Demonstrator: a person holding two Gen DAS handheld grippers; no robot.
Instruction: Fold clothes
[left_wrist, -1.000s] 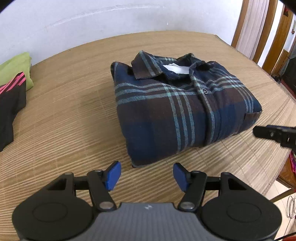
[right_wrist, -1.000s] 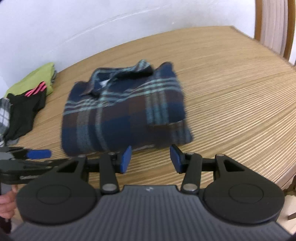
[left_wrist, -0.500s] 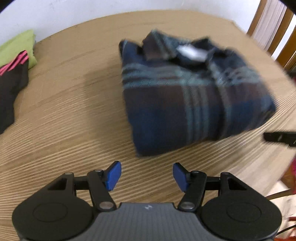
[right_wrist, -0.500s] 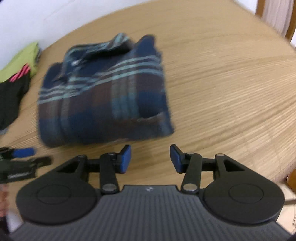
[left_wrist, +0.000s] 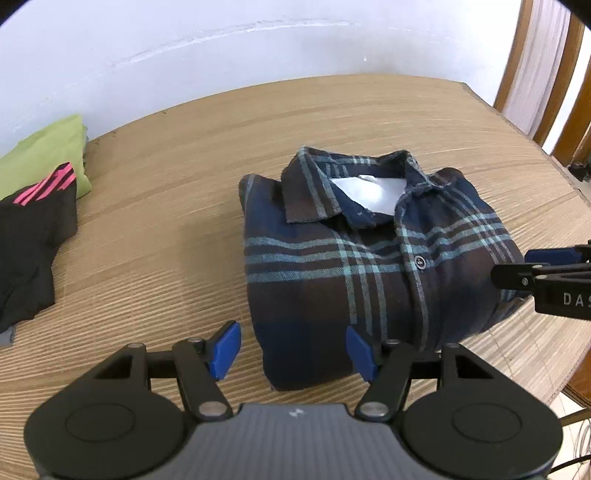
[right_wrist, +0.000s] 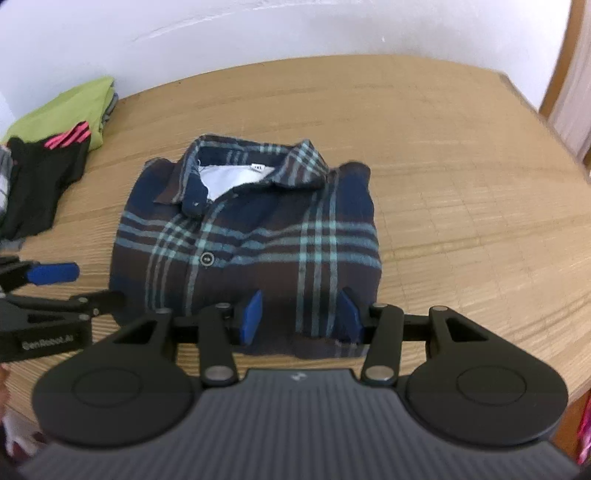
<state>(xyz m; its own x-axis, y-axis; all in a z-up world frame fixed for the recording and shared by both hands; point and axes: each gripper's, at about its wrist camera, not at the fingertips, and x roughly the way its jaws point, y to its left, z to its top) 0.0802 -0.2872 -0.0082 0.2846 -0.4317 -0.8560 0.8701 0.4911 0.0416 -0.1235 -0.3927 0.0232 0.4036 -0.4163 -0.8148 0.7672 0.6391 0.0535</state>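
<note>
A folded navy and brown plaid shirt (left_wrist: 354, 266) lies collar up on the wooden table (left_wrist: 155, 251); it also shows in the right wrist view (right_wrist: 251, 240). My left gripper (left_wrist: 291, 350) is open and empty at the shirt's near left corner. My right gripper (right_wrist: 299, 314) is open and empty over the shirt's near right edge. The right gripper's fingers (left_wrist: 546, 273) show at the shirt's right side in the left wrist view. The left gripper's fingers (right_wrist: 55, 275) show left of the shirt in the right wrist view.
A black garment with pink stripes (left_wrist: 33, 236) and a green garment (left_wrist: 48, 155) lie at the table's far left, also in the right wrist view (right_wrist: 40, 184). A white wall (left_wrist: 221, 51) backs the table. A wooden frame (left_wrist: 546, 74) stands at the right.
Both grippers have moved in close to the shirt's near edge, the left at its left corner and the right over its right part. The shirt has not changed shape.
</note>
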